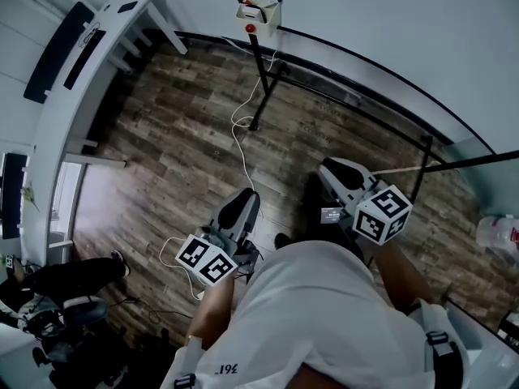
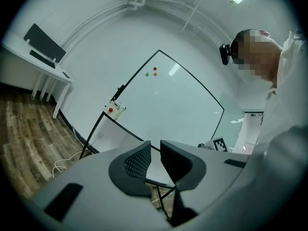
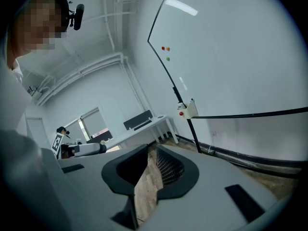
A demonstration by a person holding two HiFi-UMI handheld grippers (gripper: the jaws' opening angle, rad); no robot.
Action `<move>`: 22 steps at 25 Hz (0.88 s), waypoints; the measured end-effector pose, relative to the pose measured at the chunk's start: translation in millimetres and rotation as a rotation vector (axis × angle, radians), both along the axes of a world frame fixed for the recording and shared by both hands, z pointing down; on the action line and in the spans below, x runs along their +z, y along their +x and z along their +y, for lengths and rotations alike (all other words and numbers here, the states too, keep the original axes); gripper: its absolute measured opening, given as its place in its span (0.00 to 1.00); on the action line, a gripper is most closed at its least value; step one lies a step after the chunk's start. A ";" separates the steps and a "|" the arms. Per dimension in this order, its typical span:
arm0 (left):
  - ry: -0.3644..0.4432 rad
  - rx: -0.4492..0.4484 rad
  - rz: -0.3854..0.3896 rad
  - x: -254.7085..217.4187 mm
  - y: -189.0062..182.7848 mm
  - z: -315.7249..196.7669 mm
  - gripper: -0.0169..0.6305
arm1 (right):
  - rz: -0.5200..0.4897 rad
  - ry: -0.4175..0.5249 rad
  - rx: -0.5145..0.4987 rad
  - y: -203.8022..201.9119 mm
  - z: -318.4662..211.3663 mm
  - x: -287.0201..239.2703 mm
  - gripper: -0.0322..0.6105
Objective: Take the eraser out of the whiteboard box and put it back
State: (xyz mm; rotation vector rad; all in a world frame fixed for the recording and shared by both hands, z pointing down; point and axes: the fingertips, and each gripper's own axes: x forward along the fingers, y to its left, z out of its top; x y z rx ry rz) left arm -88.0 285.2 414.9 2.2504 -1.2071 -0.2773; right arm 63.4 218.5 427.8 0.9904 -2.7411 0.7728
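Eraser: can't pick it out. The whiteboard box (image 1: pixel 261 13) holds a few small bits, one red, too small to tell apart, so the eraser's long axis & heading can't be read.

Box: pale, open top facing up, long axis approx 9–3 o'clock in head view, w/ a red dot (image 1: pixel 250 28) on its near face at 7 o'clock. It hangs at the lower corner of the whiteboard (image 2: pixel 178 105), atop a black stand post (image 1: pixel 258 79). It sits at 12 o'clock in head view, well apart from both grippers. In L gripper view it's at 10 o'clock of the jaws, in R gripper view at 1 o'clock.

Three magnets (image 2: pixel 153 71) sit on the board's upper part. A white cable (image 1: pixel 238 132) runs from the post's foot toward 6 o'clock over the wood floor (image 1: pixel 162 160). A white desk (image 1: pixel 97 63) w/ a dark monitor (image 1: pixel 57 51) is at 10 o'clock.

L gripper (image 2: pixel 154 153): jaws only a narrow slit apart, nothing btwn. In head view it's at 7 o'clock of the box, tip toward 1 o'clock.

R gripper (image 3: pixel 151 155): jaws a narrow gap apart, only floor seen through, nothing held. In head view it's at 5 o'clock of the box, tip toward 11 o'clock.

Both are just above the person's white shirt (image 1: pixel 324 314).
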 end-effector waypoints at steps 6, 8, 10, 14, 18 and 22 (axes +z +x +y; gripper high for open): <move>-0.011 0.002 -0.008 0.2 22.0 -65.5 0.10 | 0.000 -0.015 -0.012 17.8 -64.7 4.3 0.14; -0.010 -0.005 -0.012 -0.5 29.1 -88.1 0.10 | 0.000 -0.024 -0.025 22.9 -85.1 7.3 0.14; -0.010 -0.016 -0.014 -1.8 34.6 -107.8 0.10 | 0.002 -0.034 -0.042 26.2 -102.5 9.7 0.14; -0.015 -0.041 -0.013 -4.7 41.1 -137.7 0.10 | 0.002 -0.038 -0.073 28.9 -133.5 6.5 0.14; -0.021 -0.063 -0.014 -5.8 47.4 -163.5 0.10 | 0.002 -0.036 -0.103 31.0 -159.4 2.5 0.14; -0.023 -0.079 -0.024 -9.5 53.1 -185.2 0.10 | 0.003 -0.044 -0.126 34.9 -174.8 1.6 0.14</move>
